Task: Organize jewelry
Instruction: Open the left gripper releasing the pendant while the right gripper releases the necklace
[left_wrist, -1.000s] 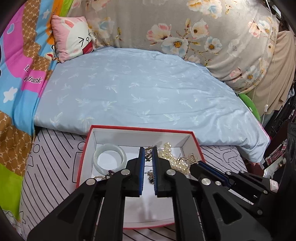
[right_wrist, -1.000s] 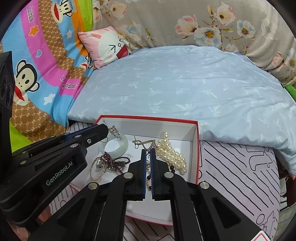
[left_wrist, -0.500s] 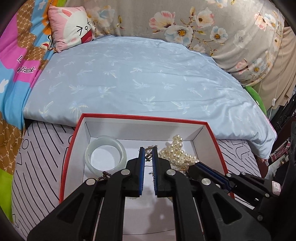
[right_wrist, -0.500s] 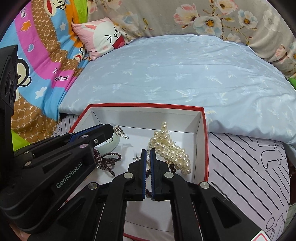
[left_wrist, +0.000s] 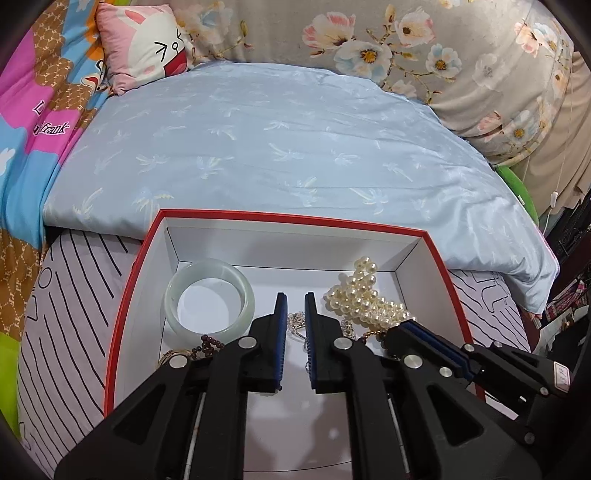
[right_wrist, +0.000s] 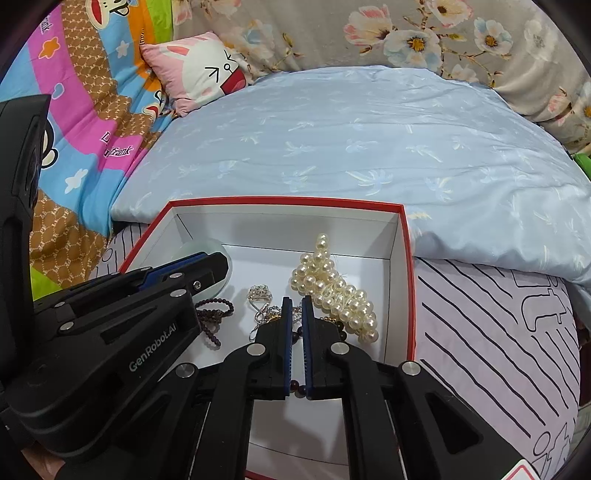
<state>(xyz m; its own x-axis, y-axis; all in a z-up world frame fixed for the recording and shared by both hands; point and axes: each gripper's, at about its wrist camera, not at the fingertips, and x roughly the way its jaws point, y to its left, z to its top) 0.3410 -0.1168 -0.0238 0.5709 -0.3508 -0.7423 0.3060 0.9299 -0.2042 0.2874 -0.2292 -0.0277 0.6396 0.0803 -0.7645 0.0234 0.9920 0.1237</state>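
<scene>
Jewelry lies loose in a red-rimmed white cardboard box (left_wrist: 133, 273) that sits on a lilac sheet printed with black lines (right_wrist: 491, 332), at the foot of a pale blue quilt (left_wrist: 277, 140). A pale green jade bangle (left_wrist: 208, 295) lies flat in the box's left half. A coiled white pearl strand (right_wrist: 334, 288) occupies the right half, reaching toward the far wall. Between them lie a silver chain with a small ornament (right_wrist: 260, 295) and a dark maroon bead strand (right_wrist: 214, 314). The left gripper (left_wrist: 295, 295) hovers over the box centre, its blue-padded jaws slightly parted, with a silver chain visible in the gap; contact cannot be confirmed. The right gripper (right_wrist: 296, 299) is lowered into the box just beside the pearl strand, its jaws nearly pressed together, with dark beads visible in the narrow gap; a firm grip cannot be confirmed. A pink rabbit-face cushion (right_wrist: 199, 70) rests at the far left of the quilt.
</scene>
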